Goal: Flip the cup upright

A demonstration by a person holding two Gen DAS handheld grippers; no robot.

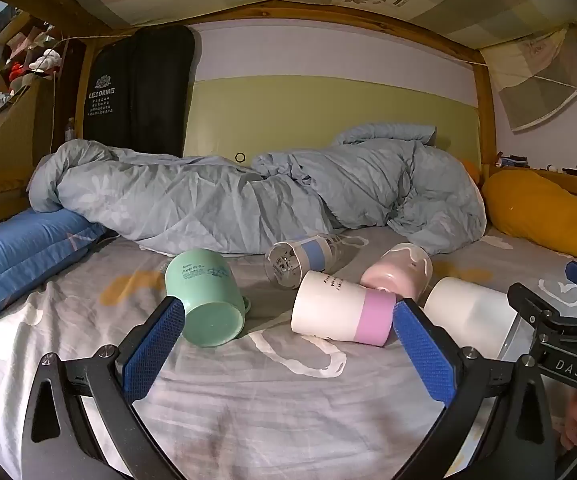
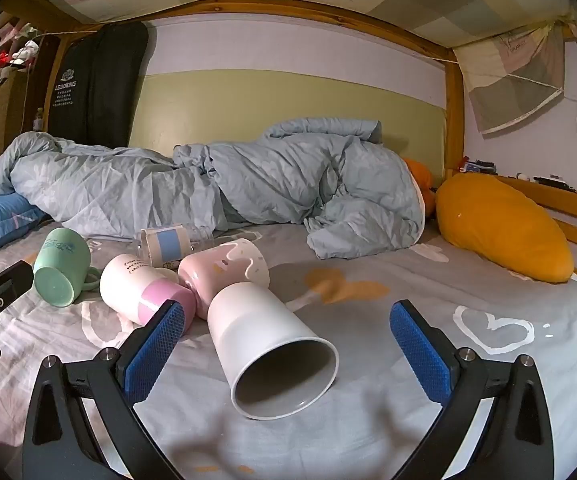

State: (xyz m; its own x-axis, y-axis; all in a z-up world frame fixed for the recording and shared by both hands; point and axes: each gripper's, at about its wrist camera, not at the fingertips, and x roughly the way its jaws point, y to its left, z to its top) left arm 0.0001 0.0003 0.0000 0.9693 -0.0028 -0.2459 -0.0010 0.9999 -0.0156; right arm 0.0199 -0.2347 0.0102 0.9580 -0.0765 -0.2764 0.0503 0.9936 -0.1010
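Several cups lie on their sides on the grey bed sheet (image 1: 272,392). A mint green mug (image 1: 204,296) lies by my left gripper's left finger. A white cup with a pink band (image 1: 340,308) lies between my left fingers, further out. A pink and cream cup (image 1: 398,270) and a clear cup with a blue band (image 1: 300,258) lie behind. A plain white cup (image 2: 268,348) lies between my right fingers, its mouth towards the camera. My left gripper (image 1: 288,320) is open and empty. My right gripper (image 2: 288,328) is open and empty.
A rumpled grey-blue duvet (image 1: 248,196) lies across the back of the bed. A blue pillow (image 1: 20,252) is at the left and an orange cushion (image 1: 540,212) at the right. The wooden bed frame (image 1: 484,108) bounds the far and right sides.
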